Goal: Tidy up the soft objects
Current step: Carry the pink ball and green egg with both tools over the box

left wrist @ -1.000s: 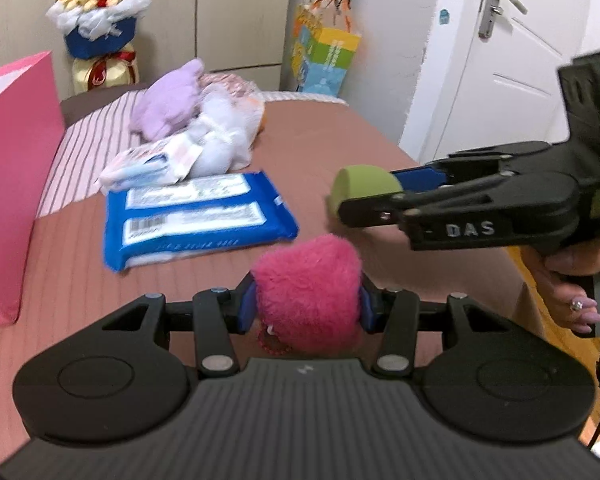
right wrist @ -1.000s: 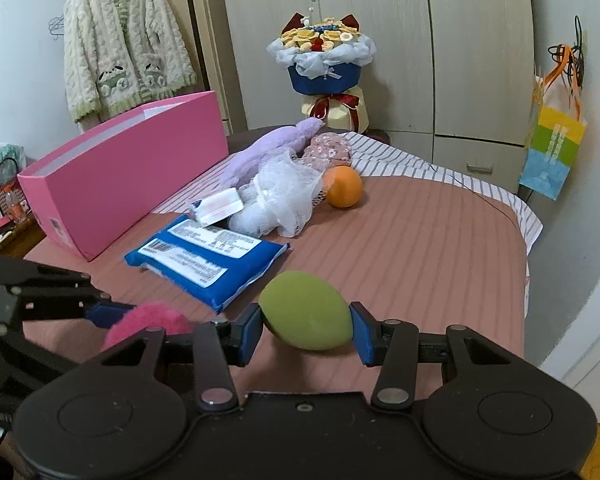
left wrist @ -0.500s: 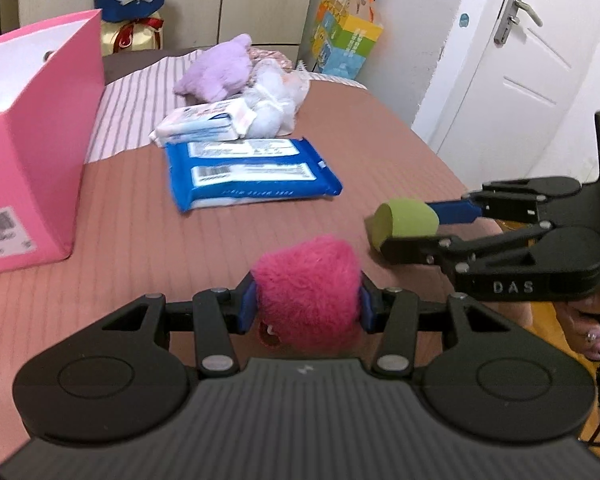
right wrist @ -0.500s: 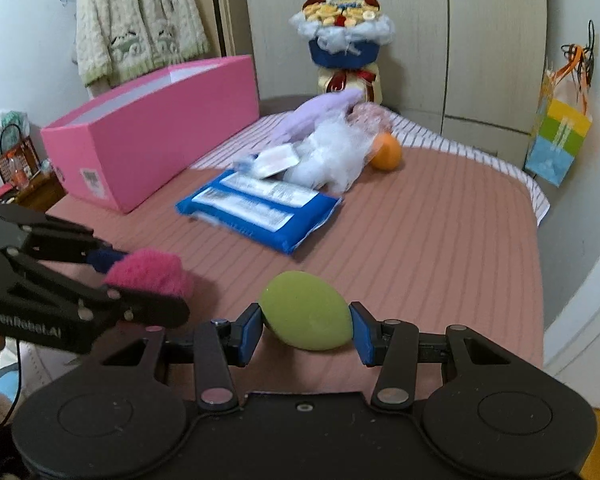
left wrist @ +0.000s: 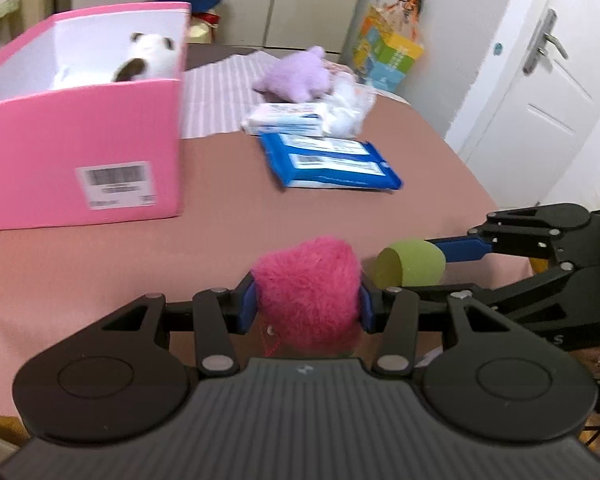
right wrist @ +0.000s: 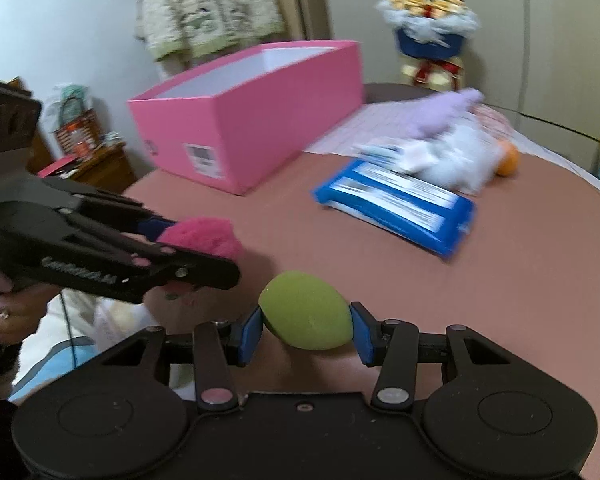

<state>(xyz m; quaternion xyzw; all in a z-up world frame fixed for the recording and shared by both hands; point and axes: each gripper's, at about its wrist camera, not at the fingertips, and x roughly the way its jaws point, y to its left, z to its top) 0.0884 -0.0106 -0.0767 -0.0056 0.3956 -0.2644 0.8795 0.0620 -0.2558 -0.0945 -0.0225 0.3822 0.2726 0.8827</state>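
Nearest, left gripper pinched on a pink pompom, right gripper pinched on a green sponge, both lifted off the table, probably bound for the pink box beyond; farther back, blue wipes, purple plush.

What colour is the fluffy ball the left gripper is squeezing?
Hot pink. The fluffy ball shows best in the left wrist view, held in the left gripper.

We've got a brown-covered bed here, with a pink box, blue wipes pack, purple plush and an orange sitting on it.
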